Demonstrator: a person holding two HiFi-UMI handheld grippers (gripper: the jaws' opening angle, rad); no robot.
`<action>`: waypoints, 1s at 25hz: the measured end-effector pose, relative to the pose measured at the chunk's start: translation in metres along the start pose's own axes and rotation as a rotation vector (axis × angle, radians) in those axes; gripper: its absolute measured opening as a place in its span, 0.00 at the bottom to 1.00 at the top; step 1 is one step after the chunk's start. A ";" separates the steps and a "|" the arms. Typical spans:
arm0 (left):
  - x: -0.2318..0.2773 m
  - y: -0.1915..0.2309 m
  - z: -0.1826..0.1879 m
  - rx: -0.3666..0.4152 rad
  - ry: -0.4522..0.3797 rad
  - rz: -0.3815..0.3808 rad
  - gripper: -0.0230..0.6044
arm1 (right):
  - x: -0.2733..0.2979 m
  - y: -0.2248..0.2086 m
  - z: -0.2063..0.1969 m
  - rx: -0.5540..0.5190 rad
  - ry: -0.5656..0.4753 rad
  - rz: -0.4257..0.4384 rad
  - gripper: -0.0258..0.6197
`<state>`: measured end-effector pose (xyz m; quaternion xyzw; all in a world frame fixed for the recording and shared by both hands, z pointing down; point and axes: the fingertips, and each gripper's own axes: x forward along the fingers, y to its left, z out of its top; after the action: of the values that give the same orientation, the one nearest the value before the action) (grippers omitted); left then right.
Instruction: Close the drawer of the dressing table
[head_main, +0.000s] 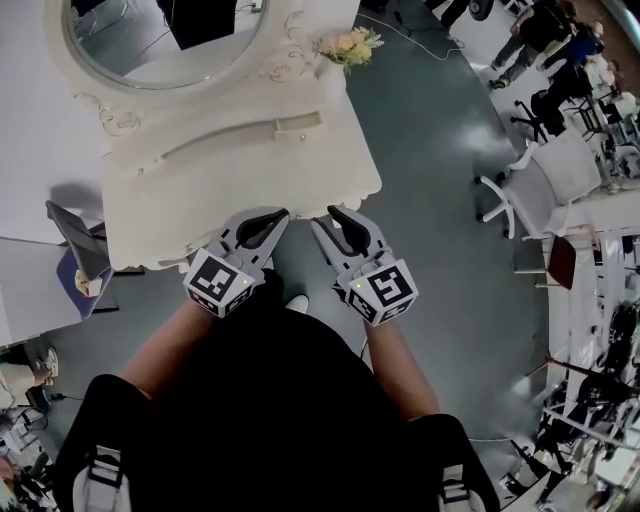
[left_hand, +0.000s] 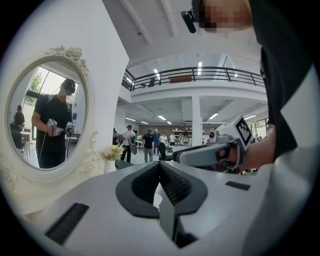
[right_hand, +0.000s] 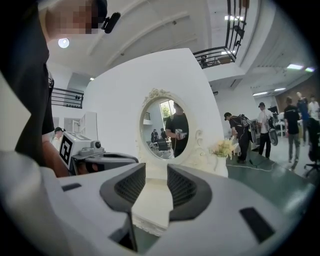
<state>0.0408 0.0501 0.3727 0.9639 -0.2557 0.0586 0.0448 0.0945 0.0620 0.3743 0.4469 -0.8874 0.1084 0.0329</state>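
The white dressing table (head_main: 330, 165) fills the upper middle of the head view, with its oval mirror (head_main: 165, 40) at the back. No drawer front shows; the tabletop's scalloped front edge hides whatever lies under it. Both grippers hover side by side at that front edge, pointing at the table. My left gripper (head_main: 278, 216) is shut with nothing in it; its pads meet in the left gripper view (left_hand: 160, 165). My right gripper (head_main: 323, 217) is open; in the right gripper view (right_hand: 156, 170) the table's white edge shows through the gap, and nothing is gripped.
A vase of pale flowers (head_main: 347, 45) stands on the table's back right corner. A white chair (head_main: 545, 180) sits to the right on the grey floor. A grey and blue object (head_main: 80, 255) lies left of the table. Several people (head_main: 540, 30) stand far off.
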 end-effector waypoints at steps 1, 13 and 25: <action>0.006 0.005 0.000 0.000 -0.002 -0.007 0.03 | 0.004 -0.007 -0.001 -0.002 0.009 -0.013 0.23; 0.047 0.102 -0.030 0.012 0.010 -0.032 0.02 | 0.098 -0.082 -0.044 0.030 0.168 -0.155 0.29; 0.080 0.176 -0.064 0.005 0.019 -0.074 0.03 | 0.169 -0.152 -0.096 0.092 0.279 -0.335 0.30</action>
<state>0.0162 -0.1332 0.4568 0.9723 -0.2190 0.0668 0.0471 0.1107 -0.1375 0.5186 0.5697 -0.7818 0.2027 0.1523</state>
